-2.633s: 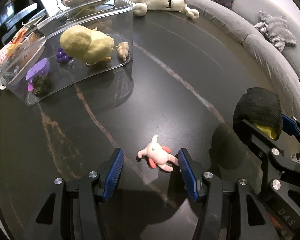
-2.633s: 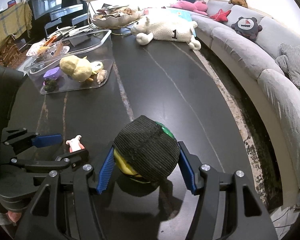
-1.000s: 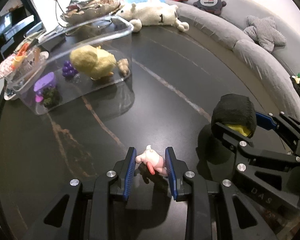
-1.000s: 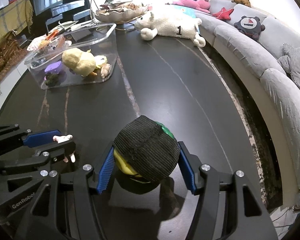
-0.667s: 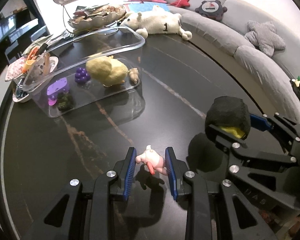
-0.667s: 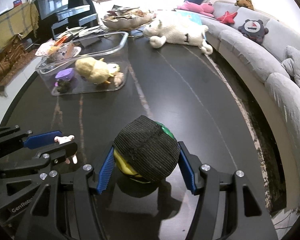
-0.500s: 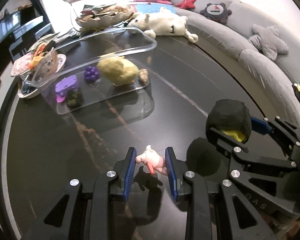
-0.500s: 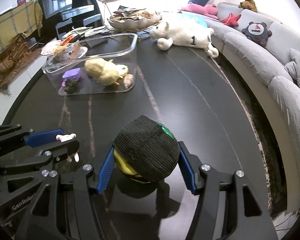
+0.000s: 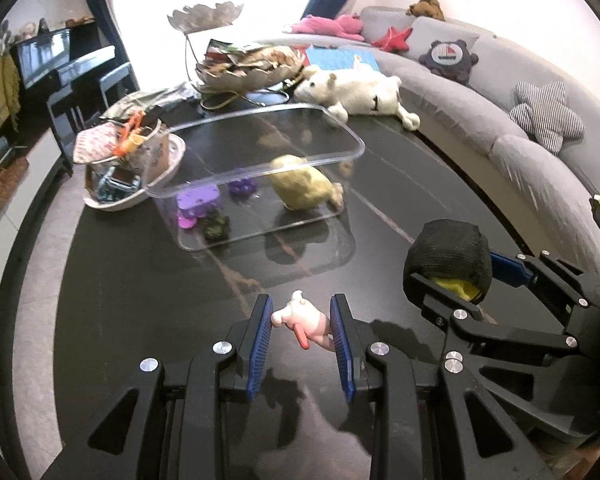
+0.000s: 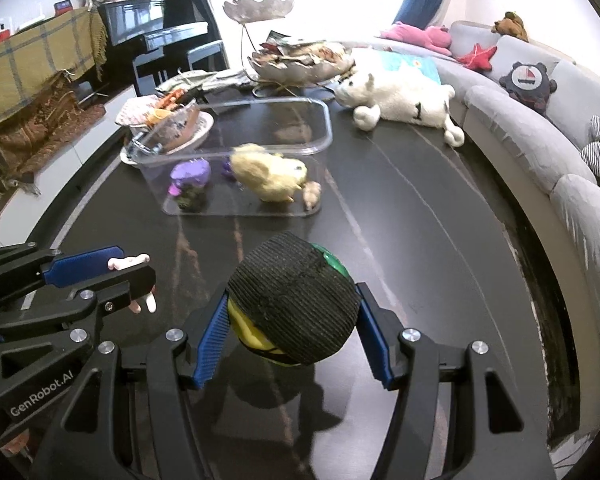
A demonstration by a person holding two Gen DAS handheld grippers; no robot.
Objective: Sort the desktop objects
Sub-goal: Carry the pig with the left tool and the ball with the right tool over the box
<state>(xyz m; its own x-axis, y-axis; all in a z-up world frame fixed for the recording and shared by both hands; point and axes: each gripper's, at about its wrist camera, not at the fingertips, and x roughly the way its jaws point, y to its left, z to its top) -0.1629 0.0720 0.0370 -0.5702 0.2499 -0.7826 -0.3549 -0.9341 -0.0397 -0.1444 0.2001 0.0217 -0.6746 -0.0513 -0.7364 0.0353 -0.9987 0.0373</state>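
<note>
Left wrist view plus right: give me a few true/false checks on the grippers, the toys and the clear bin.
1. The left gripper is shut on the pink toy. True.
2. The right gripper is open and holds nothing. False: it grips the black-capped toy.
3. The yellow duck lies in the clear bin. True.
4. The white plush is inside the bin. False: it lies on the table beyond it.

Each camera sits behind its own fingers and faces forward, angled down over the dark worktop (image 9: 140, 280). The left wrist view looks from the left, the right wrist view from the right (each catches the other's fingers at its edge). Both share the clear bin (image 9: 260, 168) (image 10: 240, 160), white plush (image 9: 360, 92) (image 10: 400, 100) and grey sofa (image 9: 480, 120) (image 10: 520, 128) beyond.
</note>
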